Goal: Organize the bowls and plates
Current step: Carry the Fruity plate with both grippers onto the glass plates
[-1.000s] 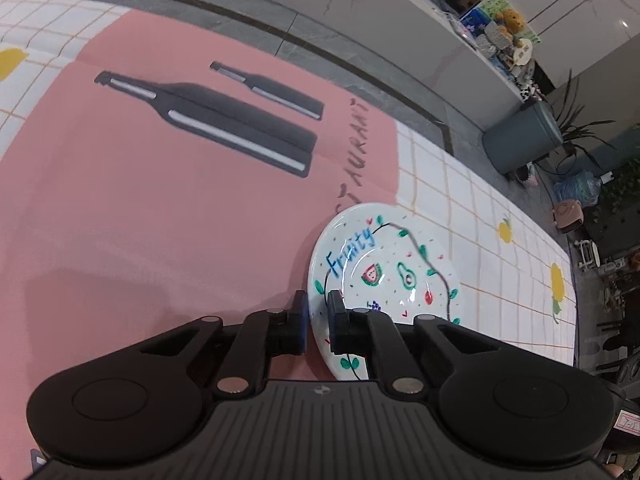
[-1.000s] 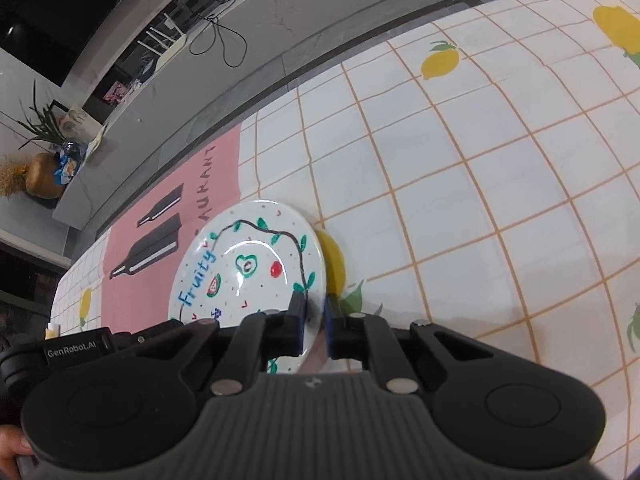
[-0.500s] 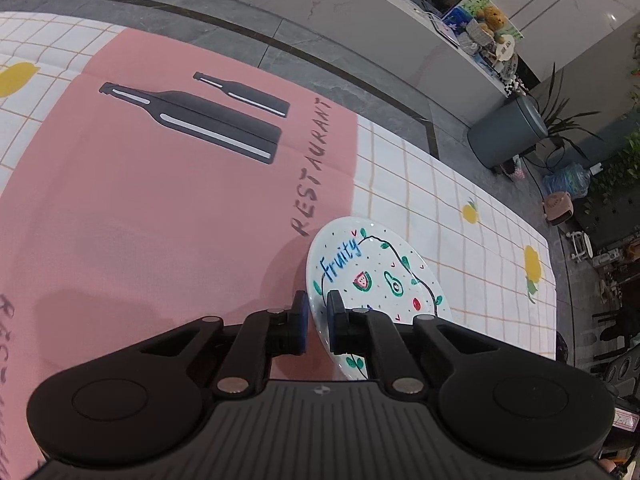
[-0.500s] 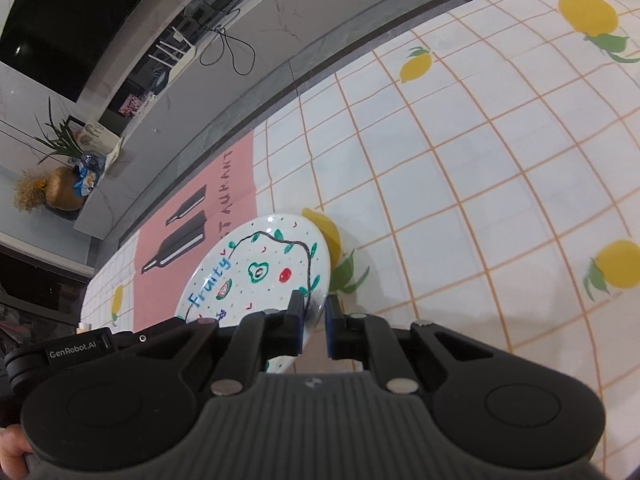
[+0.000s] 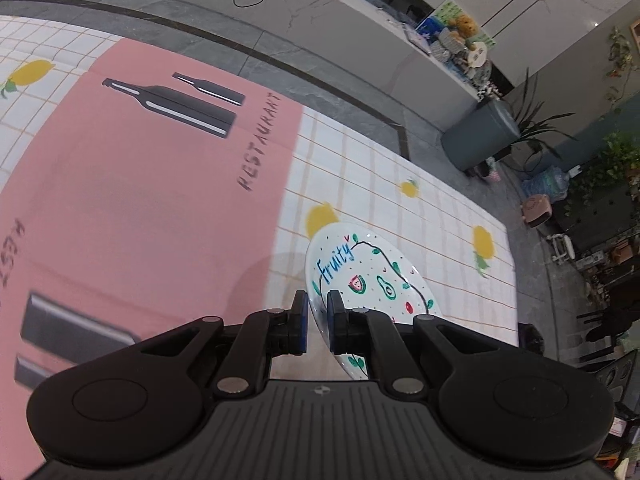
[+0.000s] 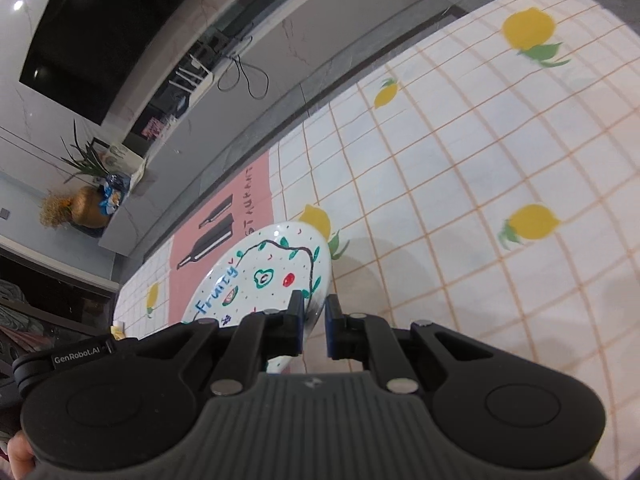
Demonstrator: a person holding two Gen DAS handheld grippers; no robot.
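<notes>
A white plate (image 5: 368,276) with "Fruity" lettering and painted fruit hangs in the air above the table, held at opposite rims by both grippers. My left gripper (image 5: 317,312) is shut on the plate's left rim. In the right wrist view the same plate (image 6: 264,276) tilts up to the left, and my right gripper (image 6: 314,314) is shut on its right rim. The plate casts a round shadow on the cloth below. The left gripper's body (image 6: 60,360) shows at the lower left of the right wrist view.
The tablecloth (image 5: 140,208) has a pink panel with black bottles and "RESTAURANT", and a white checked part (image 6: 460,200) with lemons. Beyond the table edge lie a grey floor, a grey bin (image 5: 480,136), plants and a counter. A hand (image 6: 18,452) shows at the lower left.
Both grippers have lifted the plate off the cloth and carried it across the table. The table now looks farther below, and more of the pink panel and lemons shows.
</notes>
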